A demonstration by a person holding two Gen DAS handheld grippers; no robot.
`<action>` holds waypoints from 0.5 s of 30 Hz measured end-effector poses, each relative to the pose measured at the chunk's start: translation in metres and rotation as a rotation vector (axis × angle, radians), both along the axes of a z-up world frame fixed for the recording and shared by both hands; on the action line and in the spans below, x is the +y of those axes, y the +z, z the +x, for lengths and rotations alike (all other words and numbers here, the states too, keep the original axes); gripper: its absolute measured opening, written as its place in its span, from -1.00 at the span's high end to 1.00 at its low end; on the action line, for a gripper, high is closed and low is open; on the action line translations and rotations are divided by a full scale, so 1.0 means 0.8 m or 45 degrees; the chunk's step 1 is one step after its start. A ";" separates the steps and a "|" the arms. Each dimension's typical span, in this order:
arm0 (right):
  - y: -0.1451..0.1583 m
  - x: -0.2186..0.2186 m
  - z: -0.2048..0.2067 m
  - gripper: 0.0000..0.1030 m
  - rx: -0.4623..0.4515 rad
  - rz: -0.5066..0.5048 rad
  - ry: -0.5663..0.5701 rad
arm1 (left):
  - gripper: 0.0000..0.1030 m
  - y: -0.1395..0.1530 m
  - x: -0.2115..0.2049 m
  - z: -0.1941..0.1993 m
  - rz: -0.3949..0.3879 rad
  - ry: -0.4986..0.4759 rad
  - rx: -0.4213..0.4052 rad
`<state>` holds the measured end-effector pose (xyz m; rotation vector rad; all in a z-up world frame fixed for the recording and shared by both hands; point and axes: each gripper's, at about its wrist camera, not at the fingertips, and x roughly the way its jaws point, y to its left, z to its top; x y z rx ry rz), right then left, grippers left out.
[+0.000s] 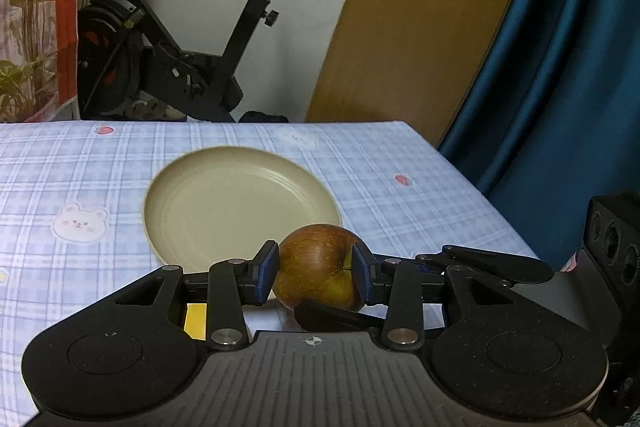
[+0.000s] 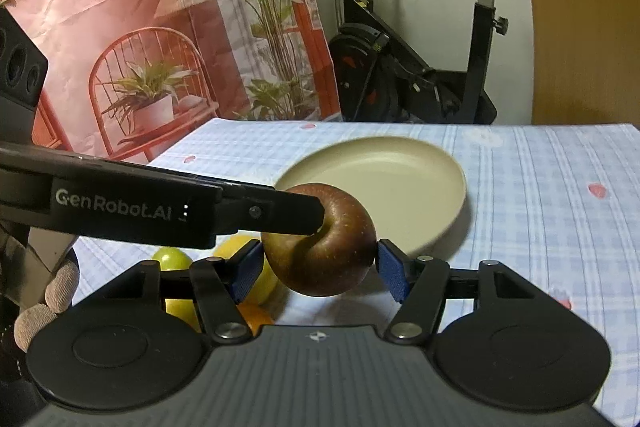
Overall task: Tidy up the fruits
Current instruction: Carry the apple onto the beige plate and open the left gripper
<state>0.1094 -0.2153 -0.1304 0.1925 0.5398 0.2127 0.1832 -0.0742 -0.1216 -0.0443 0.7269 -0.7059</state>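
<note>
- In the left wrist view, the apple (image 1: 316, 267) is pinched between the blue pads of the left gripper (image 1: 316, 269), both pads pressed against its flanks.
- In the right wrist view, the right gripper (image 2: 320, 267) brackets the same apple; its left pad is touching or nearly touching the skin, while a thin gap seems to remain at the right pad, so those jaws are judged spread rather than clamped.
- The apple is held clear of the bench (image 2: 540, 195), just short of the plate's near rim.
- No long axis is offered by so round a fruit; its stem dimple is turned toward about 10 o'clock in the right view, so the core axis lies tilted.
- At 7 to 8 o'clock, a green fruit (image 2: 173, 259) and yellow fruits (image 2: 228, 247) are seen waiting on the cloth.
- Farther off, at 12 o'clock, the plate (image 1: 240, 203) lies bare; nothing is judged sorted yet, and every fruit is left to place.
</note>
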 end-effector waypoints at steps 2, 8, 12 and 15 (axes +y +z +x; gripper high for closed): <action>0.003 0.002 0.006 -0.25 -0.004 -0.008 0.012 | 0.19 0.002 0.004 0.005 -0.006 0.011 0.000; 0.009 0.013 0.036 -0.25 -0.007 -0.055 0.064 | 0.19 0.004 0.020 0.031 -0.034 0.074 0.007; 0.010 0.024 0.065 -0.25 -0.004 -0.087 0.107 | 0.19 0.000 0.031 0.055 -0.049 0.123 0.024; 0.007 0.034 0.089 -0.25 0.001 -0.107 0.135 | 0.19 -0.004 0.039 0.074 -0.051 0.156 0.043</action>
